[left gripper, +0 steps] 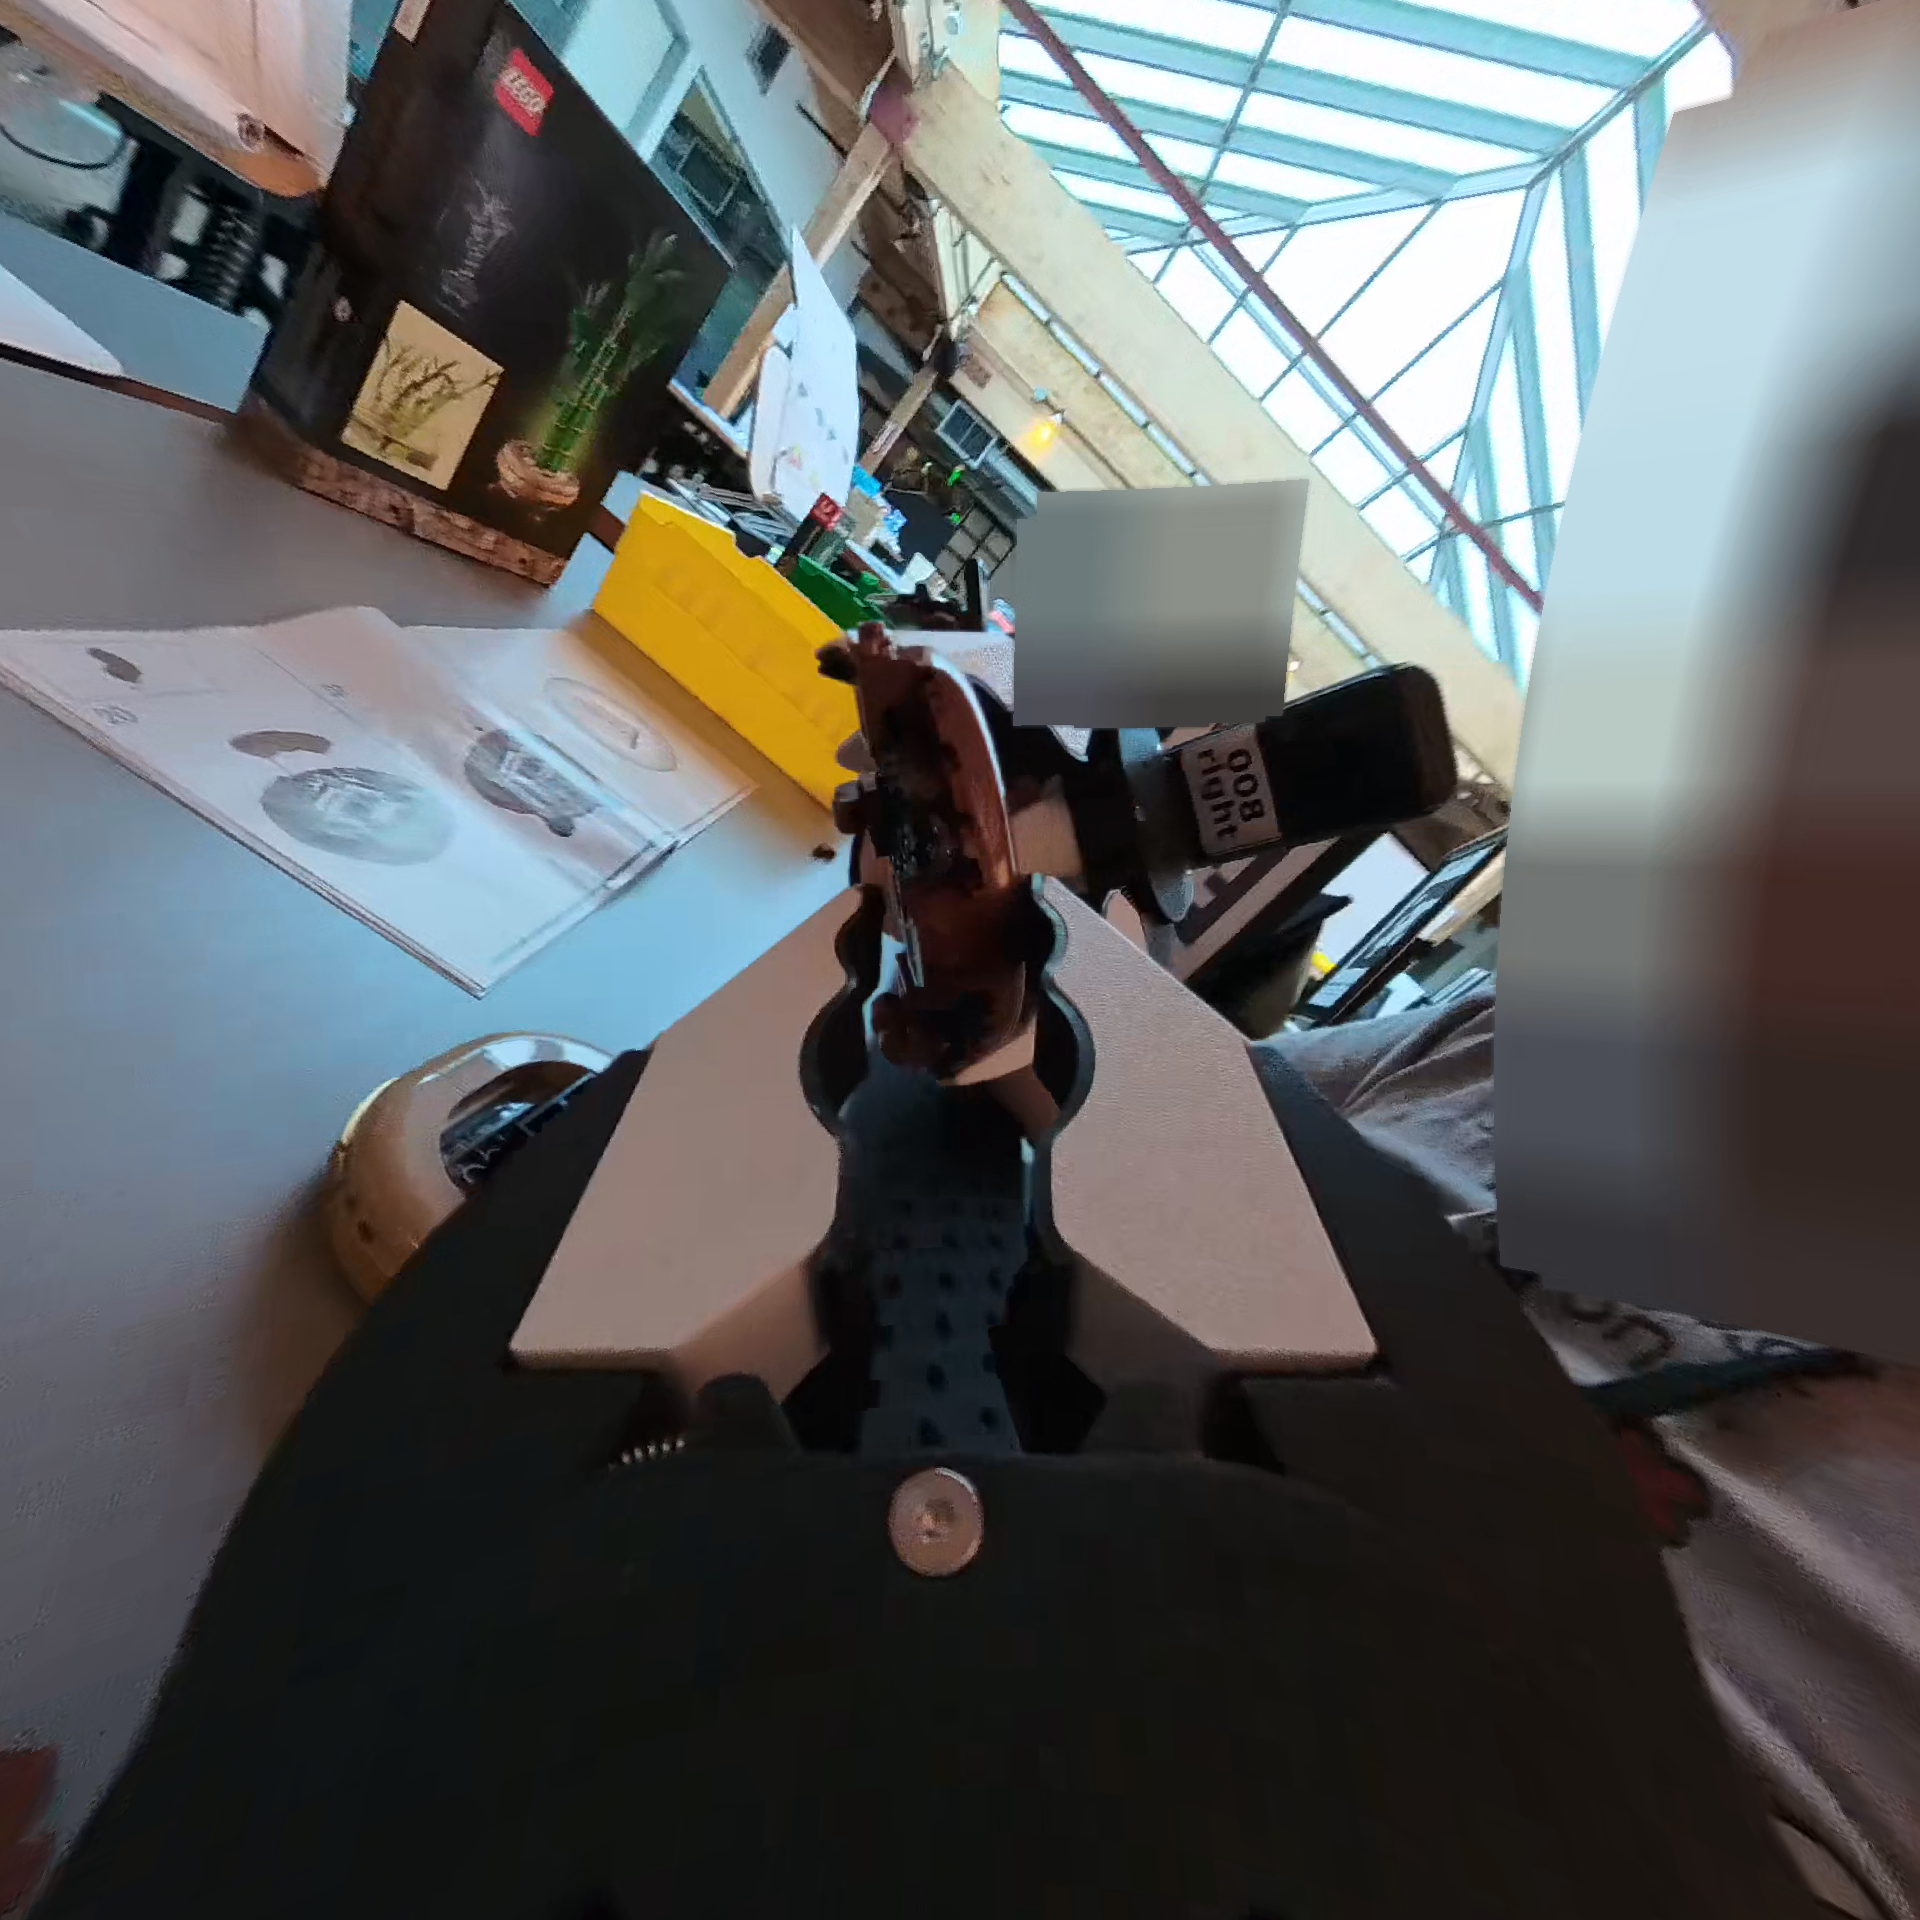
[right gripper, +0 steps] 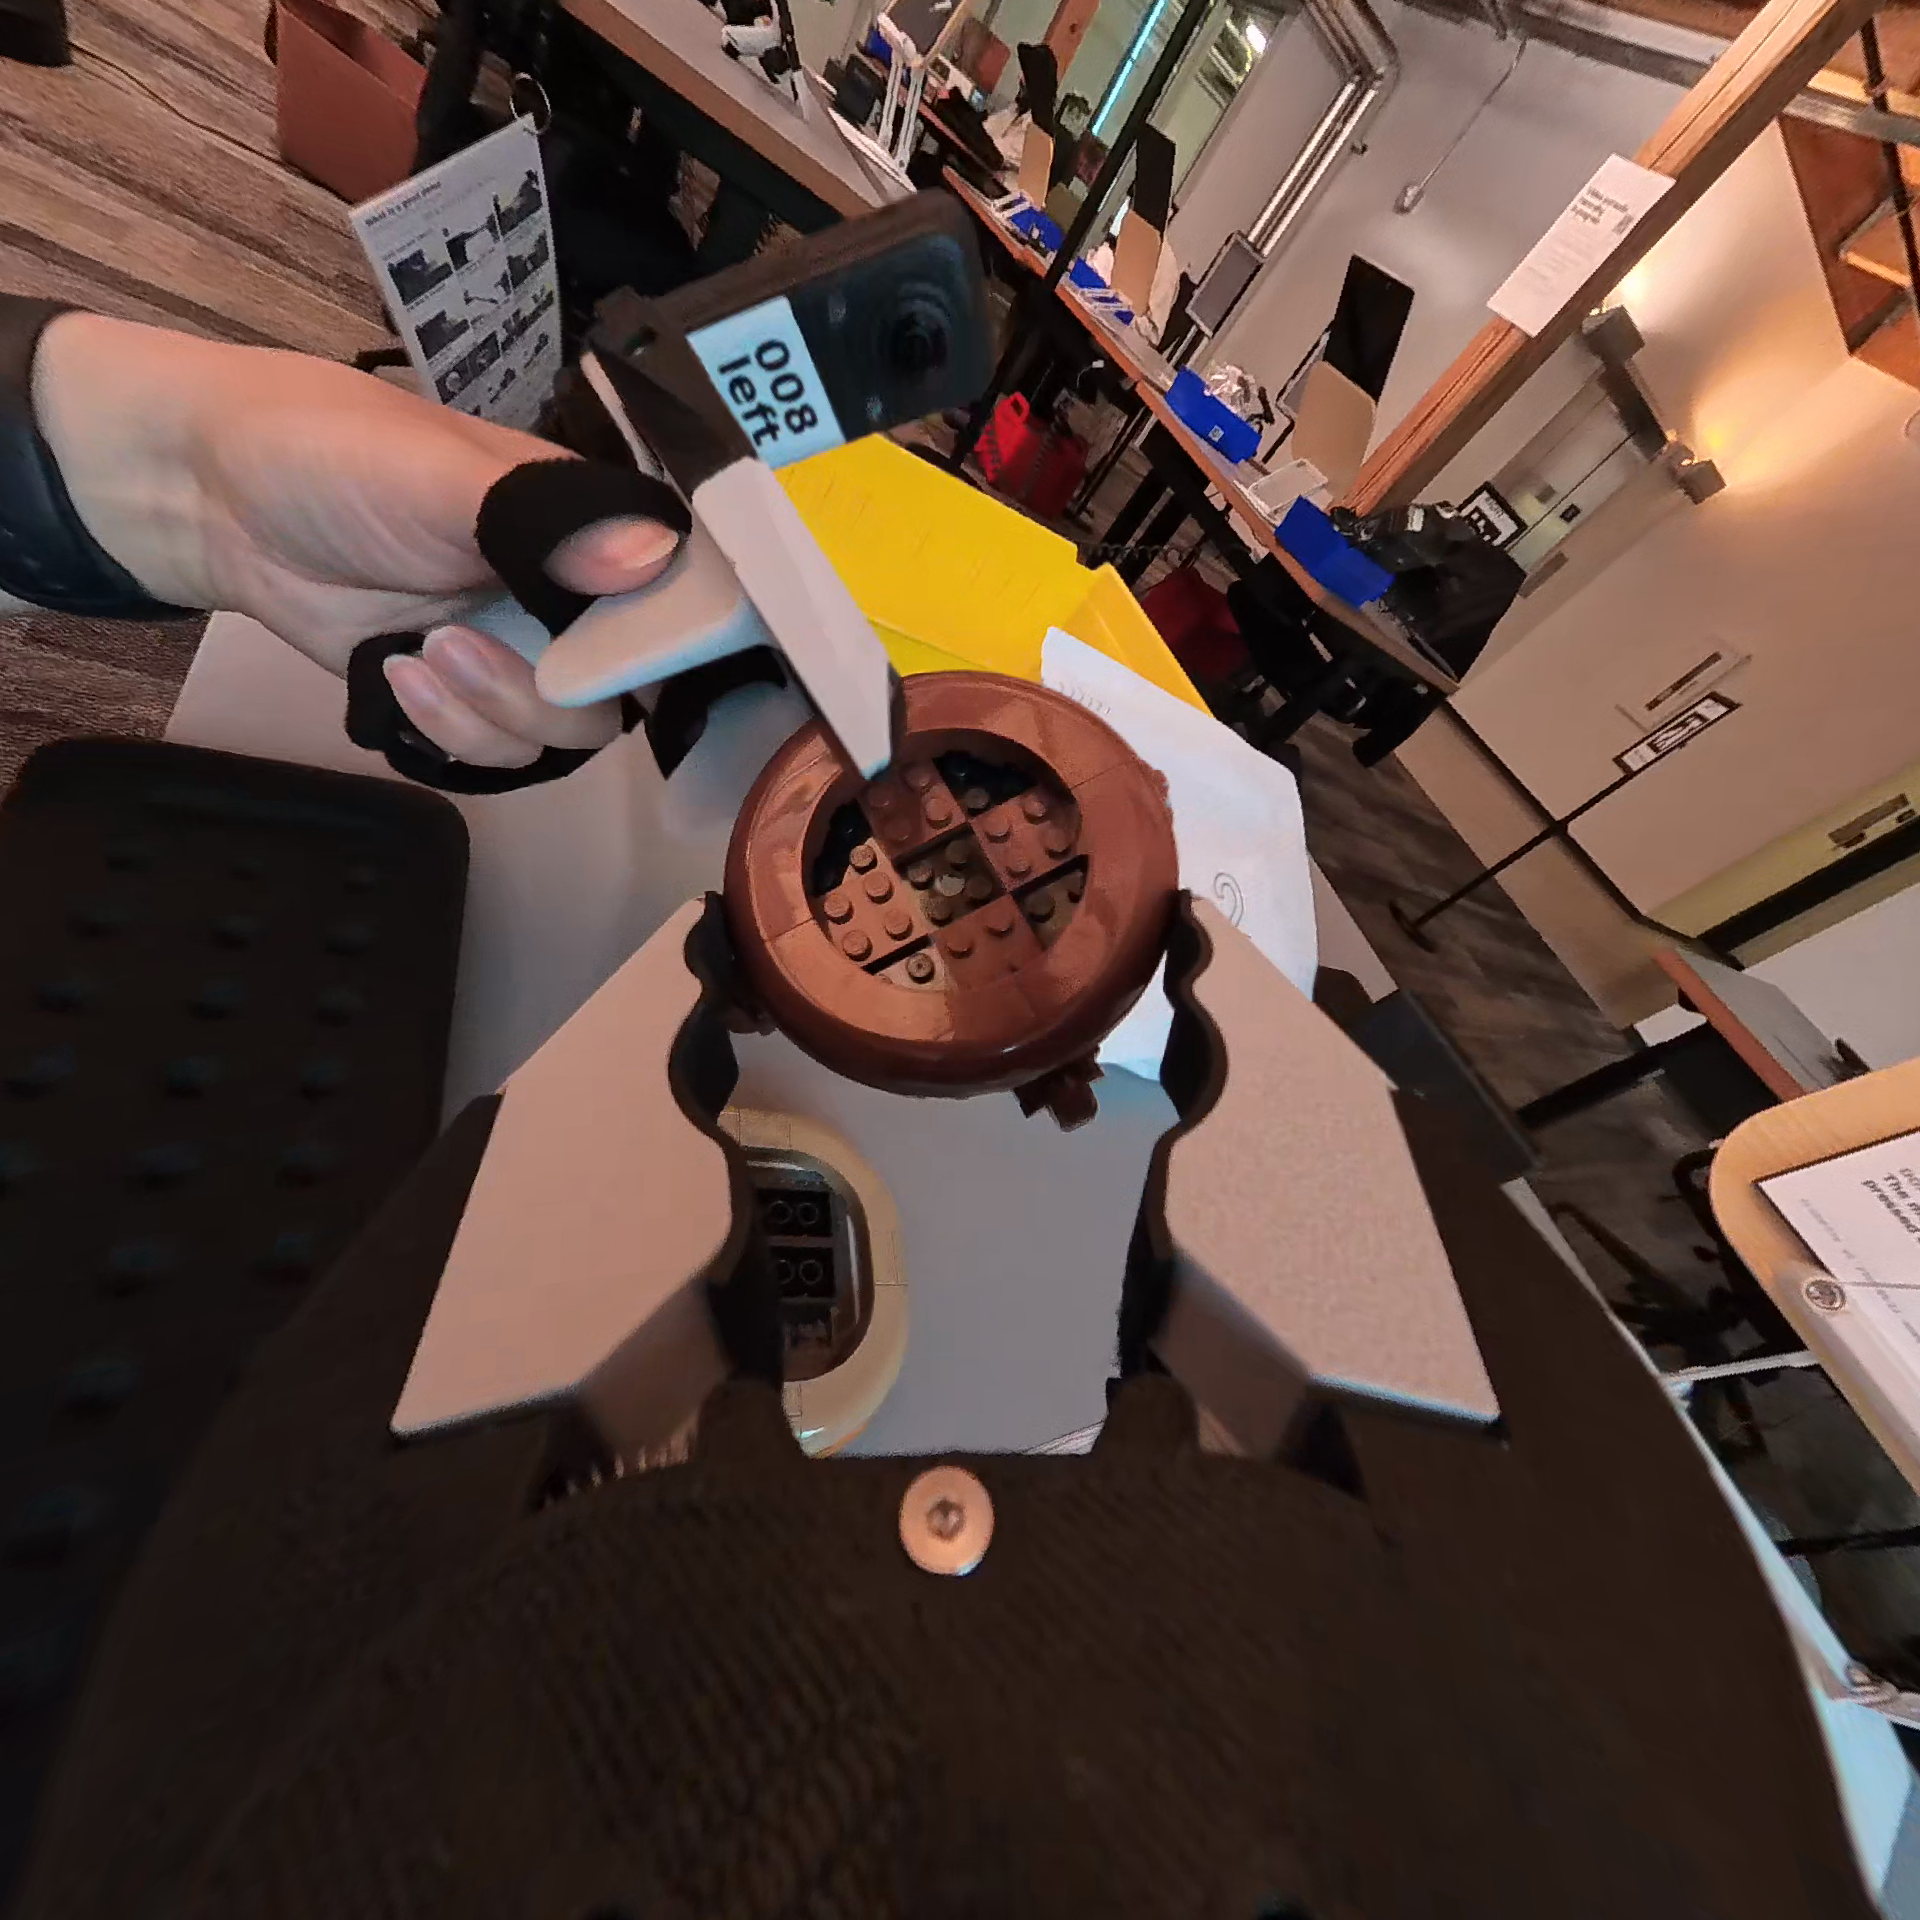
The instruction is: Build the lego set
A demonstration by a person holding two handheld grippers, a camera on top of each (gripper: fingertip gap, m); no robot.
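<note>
Both grippers' jaws clamp the round brown lego pot (right gripper: 951, 914) between them.

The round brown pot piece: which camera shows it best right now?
Right wrist view: the brown pot faces the camera, its studded inside visible, held between the right gripper fingers. Left wrist view shows it edge-on, pinched by the left gripper.

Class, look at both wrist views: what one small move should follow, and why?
Probably press the left tongs gently down into the round brown brick bowl. The right tongs grip the bowl's rim on both sides, steadying it, and the left tongs' tip already sits at the studded floor, seemingly closed on the bowl's edge.
</note>
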